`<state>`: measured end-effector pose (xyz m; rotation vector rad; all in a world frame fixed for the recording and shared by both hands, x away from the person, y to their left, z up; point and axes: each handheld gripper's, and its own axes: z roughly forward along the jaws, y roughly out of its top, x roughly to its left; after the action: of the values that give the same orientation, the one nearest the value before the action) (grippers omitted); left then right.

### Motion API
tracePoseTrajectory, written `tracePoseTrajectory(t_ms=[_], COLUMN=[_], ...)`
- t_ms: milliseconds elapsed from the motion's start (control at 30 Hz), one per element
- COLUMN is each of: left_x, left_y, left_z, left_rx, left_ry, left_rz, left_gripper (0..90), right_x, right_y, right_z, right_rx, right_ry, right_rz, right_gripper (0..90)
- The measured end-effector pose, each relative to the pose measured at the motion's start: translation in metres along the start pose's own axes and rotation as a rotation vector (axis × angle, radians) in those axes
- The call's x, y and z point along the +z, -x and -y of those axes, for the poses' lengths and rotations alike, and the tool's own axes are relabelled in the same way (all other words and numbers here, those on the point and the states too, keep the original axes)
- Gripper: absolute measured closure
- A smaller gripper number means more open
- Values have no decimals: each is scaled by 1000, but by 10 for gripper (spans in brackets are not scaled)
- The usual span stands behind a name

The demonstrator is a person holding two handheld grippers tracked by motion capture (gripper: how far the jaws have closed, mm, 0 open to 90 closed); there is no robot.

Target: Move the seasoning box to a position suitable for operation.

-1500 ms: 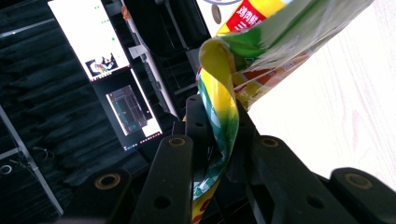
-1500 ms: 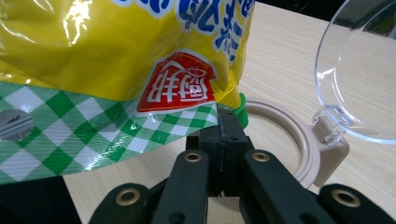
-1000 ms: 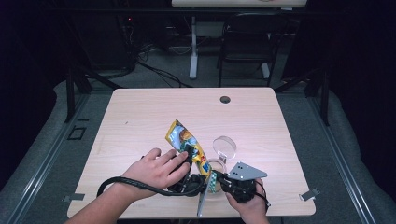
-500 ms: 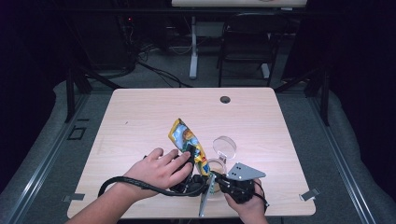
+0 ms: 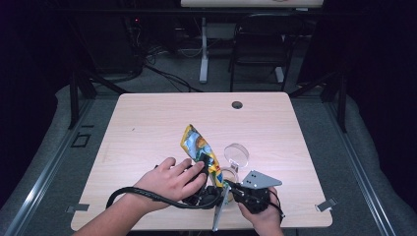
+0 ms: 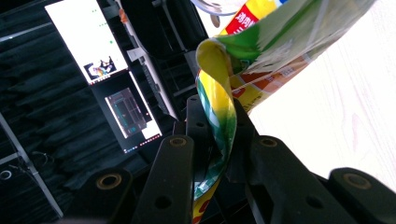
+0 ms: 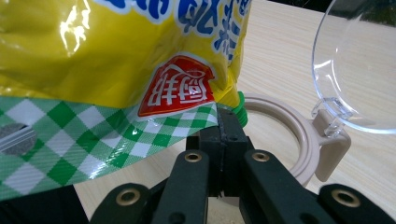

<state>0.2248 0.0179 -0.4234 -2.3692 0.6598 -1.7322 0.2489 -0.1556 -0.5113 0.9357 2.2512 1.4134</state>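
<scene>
Pinching the snack bag (image 5: 199, 150) from both sides near the table's (image 5: 147, 123) front edge: left gripper (image 6: 219, 154) and right gripper (image 7: 223, 135) clamp its edge, likely to tear it over the open-lidded container (image 5: 231, 169).

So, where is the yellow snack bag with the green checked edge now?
In the high view, the yellow snack bag is held up over the table's near middle, clamped by the left gripper and the right gripper, beside the beige container with the open clear lid.

A yellow snack bag (image 5: 199, 150) with green-checked edge stands tilted above the bench (image 5: 147, 128), its lower end pinched.
</scene>
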Motion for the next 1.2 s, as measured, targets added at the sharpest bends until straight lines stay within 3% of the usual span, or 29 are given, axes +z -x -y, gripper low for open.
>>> tracePoseTrajectory(t_ms=[267, 300, 467, 567, 633, 933, 1000, 1067, 1200], left_x=[1, 1, 3, 2, 3, 1, 0, 0, 0], left_y=[0, -2, -1, -2, 0, -1, -2, 0, 1], left_z=[0, -1, -1, -1, 0, -1, -2, -2, -3], left_rx=[-9, 7, -16, 7, -17, 11, 19, 2, 9], left_ry=[9, 11, 18, 20, 20, 22, 19, 18, 22], left_rz=[2, -6, 11, -5, 19, -4, 8, 23, 11], left_gripper=[833, 833, 833, 833, 834, 833, 834, 835, 836], right_x=[-1, -2, -4, -4, -5, -5, -5, -4, -3], right_y=[-1, -1, -1, -1, 0, -1, -1, -1, 2], right_z=[1, 1, 1, 2, 2, 3, 3, 3, 4], right_rx=[-2, -1, -1, 2, 4, 10, 6, 8, 30], right_ry=[-1, -1, -2, -1, -1, 6, -2, -3, 1], right_rz=[2, 2, 6, 6, 6, 8, 3, 3, 1], right_gripper=[900, 900, 900, 900, 900, 900, 900, 900, 900])
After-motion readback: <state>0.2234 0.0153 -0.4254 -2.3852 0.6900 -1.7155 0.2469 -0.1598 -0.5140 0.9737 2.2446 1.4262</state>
